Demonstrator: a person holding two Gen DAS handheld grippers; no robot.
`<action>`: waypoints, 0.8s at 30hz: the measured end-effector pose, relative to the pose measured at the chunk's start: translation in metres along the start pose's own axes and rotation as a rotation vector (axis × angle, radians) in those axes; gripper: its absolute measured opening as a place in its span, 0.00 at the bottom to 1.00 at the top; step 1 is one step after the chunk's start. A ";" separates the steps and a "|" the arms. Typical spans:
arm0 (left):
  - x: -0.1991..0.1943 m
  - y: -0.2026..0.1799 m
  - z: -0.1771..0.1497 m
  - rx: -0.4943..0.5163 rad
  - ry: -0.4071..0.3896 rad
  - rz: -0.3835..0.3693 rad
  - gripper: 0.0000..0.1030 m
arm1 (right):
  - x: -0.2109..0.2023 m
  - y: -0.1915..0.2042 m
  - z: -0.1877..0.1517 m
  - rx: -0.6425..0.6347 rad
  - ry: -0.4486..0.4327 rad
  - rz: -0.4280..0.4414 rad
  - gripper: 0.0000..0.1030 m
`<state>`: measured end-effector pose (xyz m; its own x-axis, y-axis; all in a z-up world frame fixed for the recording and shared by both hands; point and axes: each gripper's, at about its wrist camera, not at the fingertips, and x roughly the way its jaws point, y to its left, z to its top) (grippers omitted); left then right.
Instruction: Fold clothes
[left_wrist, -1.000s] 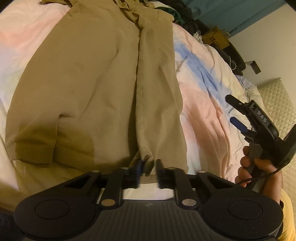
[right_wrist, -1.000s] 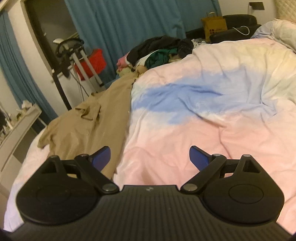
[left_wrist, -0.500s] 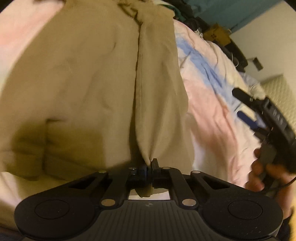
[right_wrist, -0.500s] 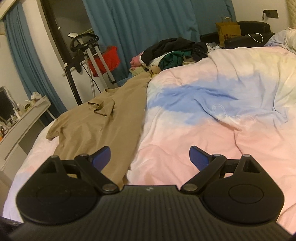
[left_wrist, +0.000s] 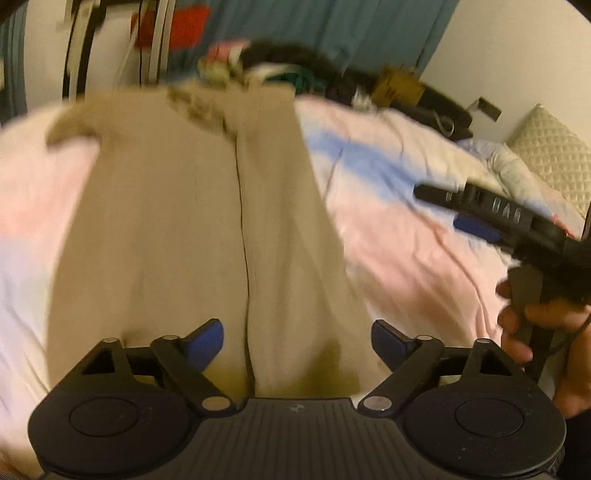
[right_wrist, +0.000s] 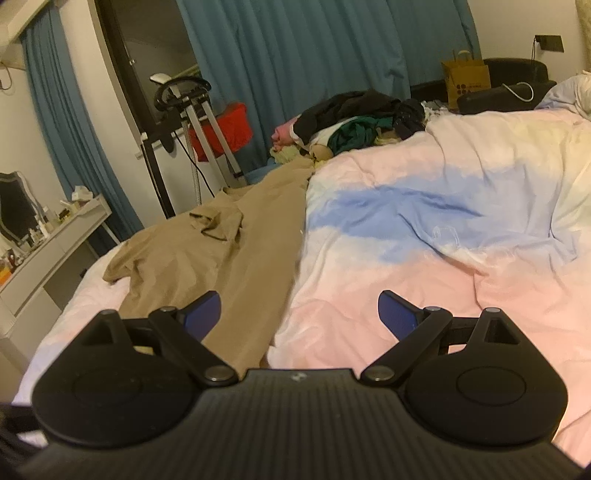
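Observation:
A tan shirt lies spread lengthwise on the bed, one side folded over along a long crease down its middle. My left gripper is open and empty just above the shirt's near hem. The shirt also shows in the right wrist view, stretching away to the left. My right gripper is open and empty over the shirt's right edge and the pink duvet. In the left wrist view the right gripper hangs in a hand at the right, apart from the shirt.
A heap of dark, green and pink clothes sits at the bed's far end. A white dresser stands left of the bed, with an exercise machine and teal curtains behind. A quilted pillow lies at the right.
My left gripper was shut on the shirt's near hem half a second ago; it has opened, let go and tilted up. My right gripper stayed open and shifted slightly.

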<state>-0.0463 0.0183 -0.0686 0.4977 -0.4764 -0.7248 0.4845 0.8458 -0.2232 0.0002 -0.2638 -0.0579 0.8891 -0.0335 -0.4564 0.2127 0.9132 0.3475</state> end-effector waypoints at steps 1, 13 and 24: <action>-0.003 -0.002 0.006 0.003 -0.025 0.011 0.90 | -0.002 0.000 0.000 0.000 -0.010 0.003 0.91; -0.027 -0.053 0.075 0.064 -0.268 0.016 0.99 | -0.018 -0.004 0.006 0.011 -0.105 -0.031 0.91; -0.048 0.013 0.087 0.015 -0.344 0.065 0.98 | 0.042 0.054 0.038 -0.221 0.032 0.116 0.91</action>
<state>-0.0016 0.0311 0.0205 0.7400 -0.4767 -0.4745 0.4531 0.8747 -0.1720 0.0647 -0.2317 -0.0273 0.8886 0.0867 -0.4504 0.0126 0.9770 0.2130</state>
